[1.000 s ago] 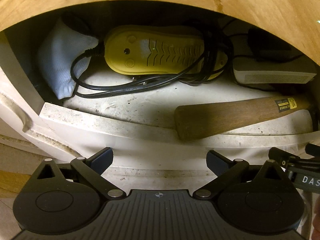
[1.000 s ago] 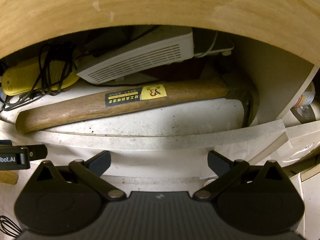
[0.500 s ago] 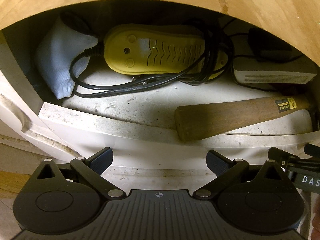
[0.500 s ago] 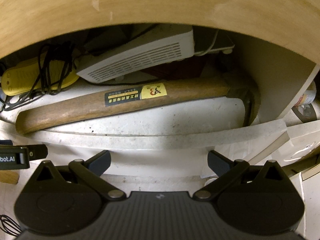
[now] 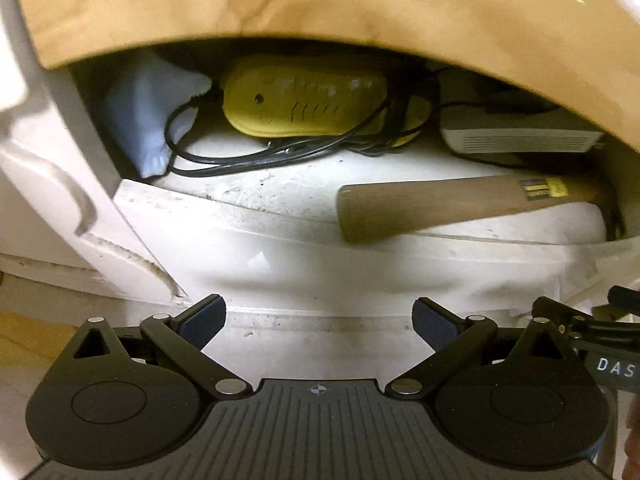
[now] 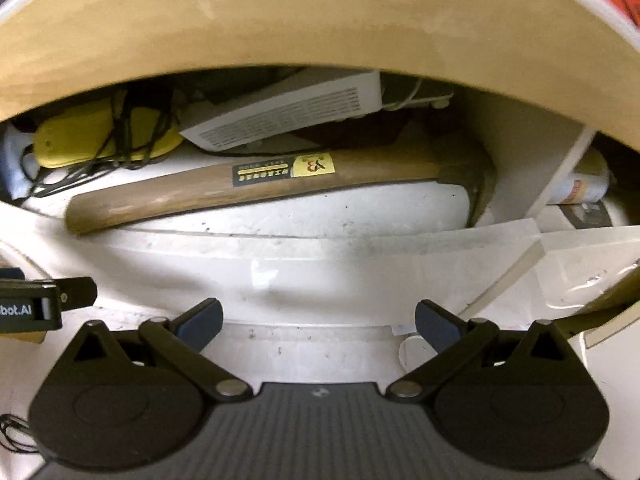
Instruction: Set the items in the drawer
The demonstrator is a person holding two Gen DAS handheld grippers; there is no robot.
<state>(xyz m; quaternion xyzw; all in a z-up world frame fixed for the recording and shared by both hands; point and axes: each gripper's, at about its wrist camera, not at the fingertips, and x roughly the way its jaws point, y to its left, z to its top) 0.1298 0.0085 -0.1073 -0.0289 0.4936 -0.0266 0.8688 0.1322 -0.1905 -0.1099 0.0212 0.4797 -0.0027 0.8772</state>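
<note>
My left gripper (image 5: 319, 320) stands wide open with nothing between its fingers, and my right gripper (image 6: 319, 322) is the same, spread and empty; both hover just in front of the white front panel of the drawer (image 5: 304, 256), side by side, each one's edge showing in the other's view. Inside the drawer I see the hammer (image 6: 256, 188) lying along the front wall, its wooden handle pointing to the left and its dark head tucked into the right corner. Behind it sit a white vented box (image 6: 288, 114), a yellow shoe-shaped device (image 5: 316, 106) wrapped in its black cord (image 5: 256, 160), and a pale blue pouch (image 5: 148, 120) against the left wall. Since I hold nothing and the things already lie inside, I judge the placing part done, or nearly so; what seems left is to push the drawer shut, though I cannot tell whether more items wait outside these views. The wooden top (image 6: 304, 16) overhangs the drawer closely, so there is little headroom above the contents. The hammer handle rides close to the front rim and could catch if it lifts. To the right, past the drawer's side wall, a can (image 6: 580, 188) lies in another compartment, so room to swing that way is tight.
</note>
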